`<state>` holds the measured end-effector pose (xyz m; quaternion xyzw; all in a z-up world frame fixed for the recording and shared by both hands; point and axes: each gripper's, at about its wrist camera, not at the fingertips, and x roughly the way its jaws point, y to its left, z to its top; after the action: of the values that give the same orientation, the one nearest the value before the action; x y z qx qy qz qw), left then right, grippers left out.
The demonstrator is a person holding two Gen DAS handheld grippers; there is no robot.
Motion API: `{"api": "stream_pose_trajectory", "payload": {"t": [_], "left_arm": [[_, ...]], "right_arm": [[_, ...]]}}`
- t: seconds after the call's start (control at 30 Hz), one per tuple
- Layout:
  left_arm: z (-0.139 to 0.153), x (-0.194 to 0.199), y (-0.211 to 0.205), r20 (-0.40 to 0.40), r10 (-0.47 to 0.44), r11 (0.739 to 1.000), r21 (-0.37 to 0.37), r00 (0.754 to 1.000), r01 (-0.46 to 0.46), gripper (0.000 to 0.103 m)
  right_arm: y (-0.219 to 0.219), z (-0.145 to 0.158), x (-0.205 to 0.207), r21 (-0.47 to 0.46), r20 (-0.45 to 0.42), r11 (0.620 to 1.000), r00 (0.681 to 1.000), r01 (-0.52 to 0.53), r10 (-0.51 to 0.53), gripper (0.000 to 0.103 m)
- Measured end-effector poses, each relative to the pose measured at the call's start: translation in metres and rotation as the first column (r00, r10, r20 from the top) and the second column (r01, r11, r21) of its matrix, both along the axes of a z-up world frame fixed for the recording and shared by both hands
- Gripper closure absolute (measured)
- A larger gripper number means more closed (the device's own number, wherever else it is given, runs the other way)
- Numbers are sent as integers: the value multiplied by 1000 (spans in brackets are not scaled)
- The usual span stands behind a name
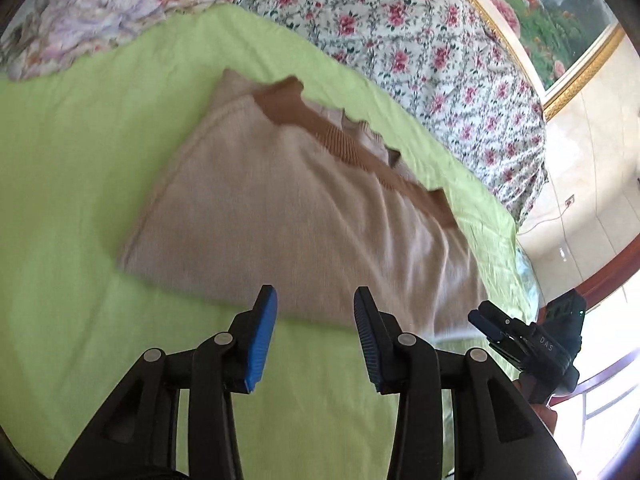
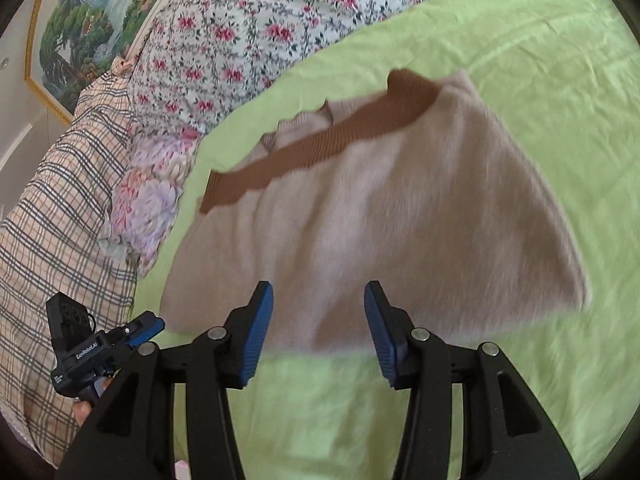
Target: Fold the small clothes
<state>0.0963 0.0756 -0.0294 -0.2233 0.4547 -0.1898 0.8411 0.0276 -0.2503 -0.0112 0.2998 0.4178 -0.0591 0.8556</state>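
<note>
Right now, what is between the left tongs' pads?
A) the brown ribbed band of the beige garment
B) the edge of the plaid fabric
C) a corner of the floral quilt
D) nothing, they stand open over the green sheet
D: the left tongs stand open with only the green sheet showing in the gap, short of the beige garment, whose brown ribbed band lies along its far edge.

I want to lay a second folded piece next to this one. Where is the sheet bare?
Bare green sheet lies left of the beige garment in the left view, and in front of it by both open grippers. Behind it only a narrow strip remains before the floral quilt.
</note>
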Motion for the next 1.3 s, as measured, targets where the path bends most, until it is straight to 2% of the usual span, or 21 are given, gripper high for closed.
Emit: {"api": "stream_pose_trajectory", "payload": {"t": [0.2, 0.5, 0.73, 0.83, 1.0, 1.13, 1.23, 1.3], "left_arm": [[-15, -20, 4, -38, 6, 999, -35, 999, -8, 55], [-29, -17, 7, -84, 37, 997, -71, 996, -43, 51], [-44, 4, 16, -121, 81, 988, -124, 989, -96, 51], [-49, 20, 22, -131, 100, 978, -172, 986, -122, 51], [-52, 48, 37, -127, 170, 959, -208, 977, -193, 51], [-53, 66, 41, -114, 219, 951, -200, 969, -238, 51], [-48, 77, 36, -81, 243, 955, -154, 967, -253, 57], [-44, 80, 31, -58, 249, 959, -124, 967, -255, 86]], "right_arm": [[18, -1, -17, -8, -13, 1000, 1000, -25, 25, 48], [24, -1, -27, -8, -20, 1000, 1000, -25, 24, 47], [22, 3, -24, -2, -7, 999, 999, -33, 33, 47], [17, 3, -20, 4, -7, 1000, 1000, -28, 28, 46], [9, 5, -9, -1, -1, 999, 999, -34, 34, 45], [-1, 3, 4, -1, -2, 999, 999, -36, 36, 45], [-10, 1, 16, -5, 2, 999, 999, -37, 37, 45], [-19, -1, 25, -3, 3, 999, 999, -34, 34, 45]]}}
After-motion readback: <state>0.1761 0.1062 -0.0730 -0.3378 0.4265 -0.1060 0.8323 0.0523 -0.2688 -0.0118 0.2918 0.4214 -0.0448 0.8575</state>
